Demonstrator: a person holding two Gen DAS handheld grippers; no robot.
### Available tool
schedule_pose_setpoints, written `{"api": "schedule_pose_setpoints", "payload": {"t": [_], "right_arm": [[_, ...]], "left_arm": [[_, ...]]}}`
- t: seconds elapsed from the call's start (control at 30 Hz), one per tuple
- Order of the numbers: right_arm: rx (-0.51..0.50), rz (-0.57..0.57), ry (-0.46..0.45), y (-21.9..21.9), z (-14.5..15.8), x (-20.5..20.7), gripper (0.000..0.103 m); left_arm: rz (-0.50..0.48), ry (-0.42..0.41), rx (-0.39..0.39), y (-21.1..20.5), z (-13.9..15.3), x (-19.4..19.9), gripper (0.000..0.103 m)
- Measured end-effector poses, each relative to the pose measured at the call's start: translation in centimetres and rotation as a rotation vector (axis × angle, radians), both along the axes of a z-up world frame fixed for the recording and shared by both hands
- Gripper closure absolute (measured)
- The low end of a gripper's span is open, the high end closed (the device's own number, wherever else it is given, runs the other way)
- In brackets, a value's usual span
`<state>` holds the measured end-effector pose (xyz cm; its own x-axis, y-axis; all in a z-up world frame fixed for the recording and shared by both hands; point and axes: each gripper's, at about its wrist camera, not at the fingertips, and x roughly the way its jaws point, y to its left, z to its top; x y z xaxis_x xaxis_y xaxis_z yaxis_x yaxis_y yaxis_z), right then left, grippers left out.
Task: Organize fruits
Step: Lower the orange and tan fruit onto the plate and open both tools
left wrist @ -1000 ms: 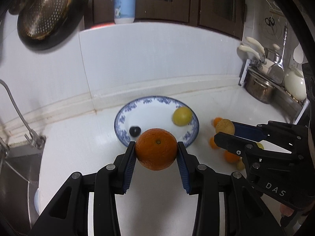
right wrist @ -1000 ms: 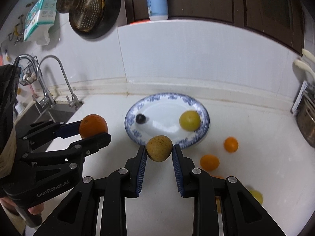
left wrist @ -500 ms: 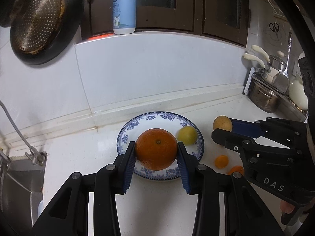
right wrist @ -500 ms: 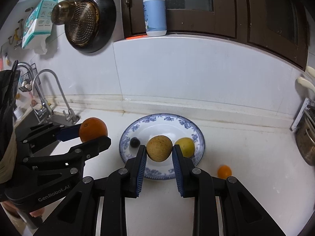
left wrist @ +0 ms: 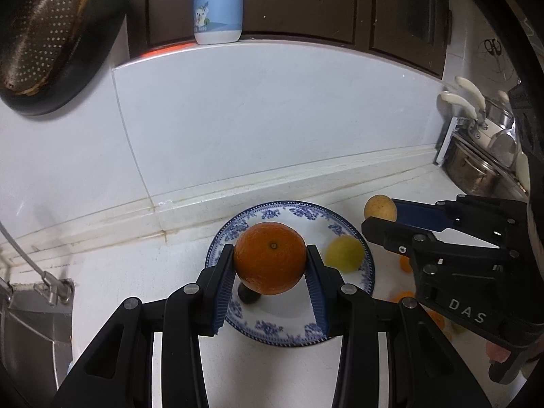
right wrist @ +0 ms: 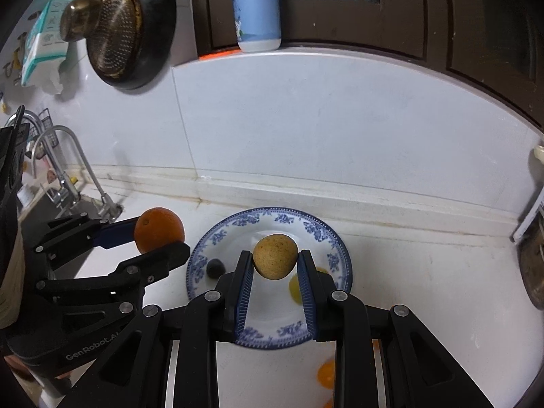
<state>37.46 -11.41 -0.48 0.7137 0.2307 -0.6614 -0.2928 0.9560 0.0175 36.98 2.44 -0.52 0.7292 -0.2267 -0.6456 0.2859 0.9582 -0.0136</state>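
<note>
A: Clamped in the left gripper (left wrist: pixel 270 265): round orange fruit (left wrist: pixel 270 258), above the blue-patterned white plate (left wrist: pixel 289 336), half hiding a small dark fruit (left wrist: pixel 247 295).

B: Right gripper (right wrist: pixel 275 265) pinching a speckled tan fruit (right wrist: pixel 274 255); yellow fruit (right wrist: pixel 295 291) mostly hidden behind a finger. Small oranges cut off at lower right on the white counter (right wrist: pixel 425 299). Perforated pan (right wrist: pixel 117 39) upper left.

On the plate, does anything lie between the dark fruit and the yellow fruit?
No fruit rests there: in the right wrist view, bare plate runs between the dark fruit and the yellow fruit; the right gripper with its brown fruit hangs in front.
</note>
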Motion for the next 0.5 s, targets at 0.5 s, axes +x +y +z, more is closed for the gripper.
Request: {"api": "schedule_pose_setpoints", "payload": {"t": [0.5], "right_arm": [[0.001, -0.005, 0.154, 0.0, -4.3, 7.8, 0.075]], "left_arm": [[-0.003, 0.102, 0.03, -0.6, -3.6, 6.6, 0.064]]}}
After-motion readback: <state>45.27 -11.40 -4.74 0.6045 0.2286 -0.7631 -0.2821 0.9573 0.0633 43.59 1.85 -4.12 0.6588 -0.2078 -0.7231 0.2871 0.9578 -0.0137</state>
